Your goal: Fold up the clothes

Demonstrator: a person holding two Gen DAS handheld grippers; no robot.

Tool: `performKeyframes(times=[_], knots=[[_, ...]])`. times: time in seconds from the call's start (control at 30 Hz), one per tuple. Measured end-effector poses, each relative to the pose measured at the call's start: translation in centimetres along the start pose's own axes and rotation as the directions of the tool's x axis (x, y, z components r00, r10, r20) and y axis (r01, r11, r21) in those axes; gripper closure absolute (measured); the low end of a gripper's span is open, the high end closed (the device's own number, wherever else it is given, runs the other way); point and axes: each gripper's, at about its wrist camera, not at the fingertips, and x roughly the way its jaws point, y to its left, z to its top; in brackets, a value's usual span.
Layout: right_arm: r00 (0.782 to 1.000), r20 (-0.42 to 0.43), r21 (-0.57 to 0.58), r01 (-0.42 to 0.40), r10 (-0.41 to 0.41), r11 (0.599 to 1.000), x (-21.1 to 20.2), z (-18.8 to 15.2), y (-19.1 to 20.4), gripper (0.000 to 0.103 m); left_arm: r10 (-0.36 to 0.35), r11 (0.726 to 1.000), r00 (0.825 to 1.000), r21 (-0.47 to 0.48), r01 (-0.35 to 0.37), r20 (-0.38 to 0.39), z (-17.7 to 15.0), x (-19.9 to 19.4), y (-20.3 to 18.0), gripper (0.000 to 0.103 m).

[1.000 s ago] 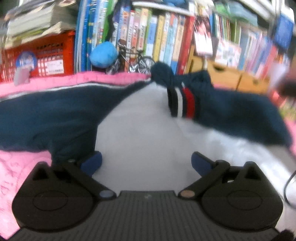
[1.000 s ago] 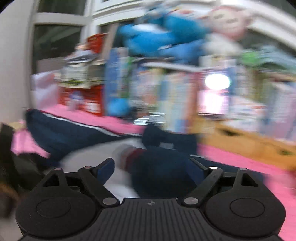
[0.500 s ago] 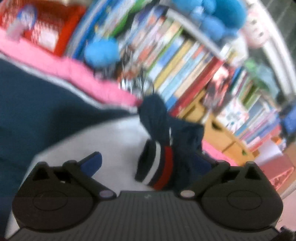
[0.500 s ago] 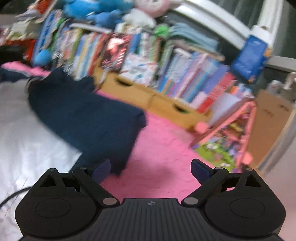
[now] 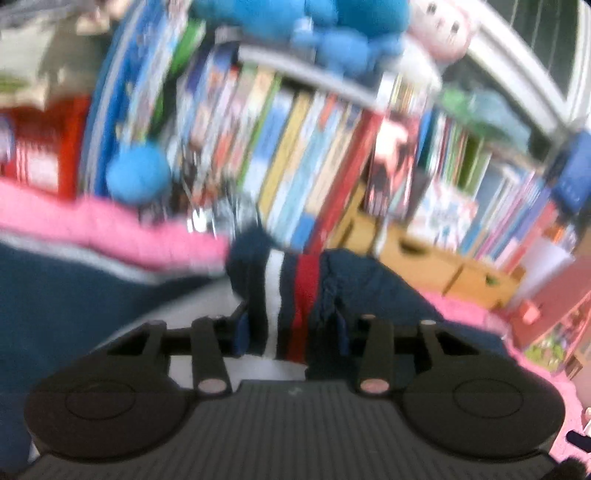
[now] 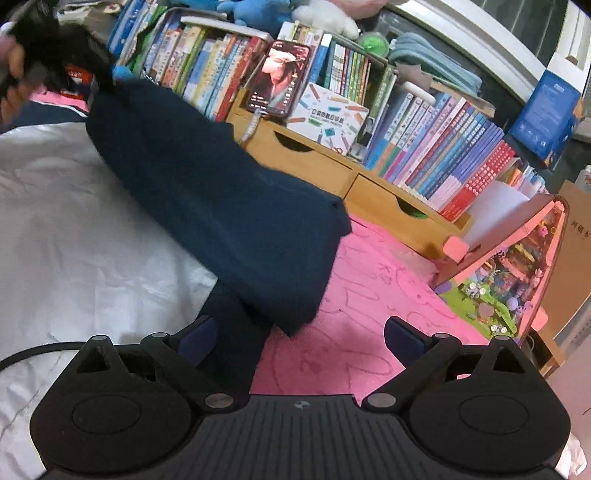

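Left gripper (image 5: 291, 332) closing on the striped cuff (image 5: 291, 295) of a navy garment (image 6: 221, 206) lifted over white sheet (image 6: 74, 240) and pink mat (image 6: 369, 314), right gripper (image 6: 299, 339) opening, fingers empty, bookshelf (image 6: 424, 158) behind

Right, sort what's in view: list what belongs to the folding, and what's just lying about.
Folding:
- navy sleeve with striped cuff
- white garment body
- left gripper, jaws closing on the cuff
- right gripper, jaws opening, nothing between them

Lying about:
- books
- phone
- wooden drawers
- blue plush toys
- pink mat
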Motion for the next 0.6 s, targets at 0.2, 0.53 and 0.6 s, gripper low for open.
performKeyframes(times=[0.2, 0.53, 0.6], knots=[[1.0, 0.009, -0.004, 0.001, -0.001, 1.0, 0.3, 1.2, 0.5, 0.003, 0.091, 0.994, 0.993, 0.047, -0.094, 0.072, 2.1, -2.8, 3.2, 0.061], [0.997, 0.003, -0.098, -0.071, 0.071, 0.993, 1.2, 4.4, 4.1, 0.001, 0.227, 0.974, 0.967, 0.041, -0.224, -0.115, -2.9, 0.2, 7.9, 0.053], [0.997, -0.008, -0.118, -0.083, 0.083, 0.989, 1.6, 4.9, 5.0, 0.0, 0.23, 0.973, 0.967, 0.058, -0.225, -0.107, -3.6, 0.5, 7.9, 0.05]])
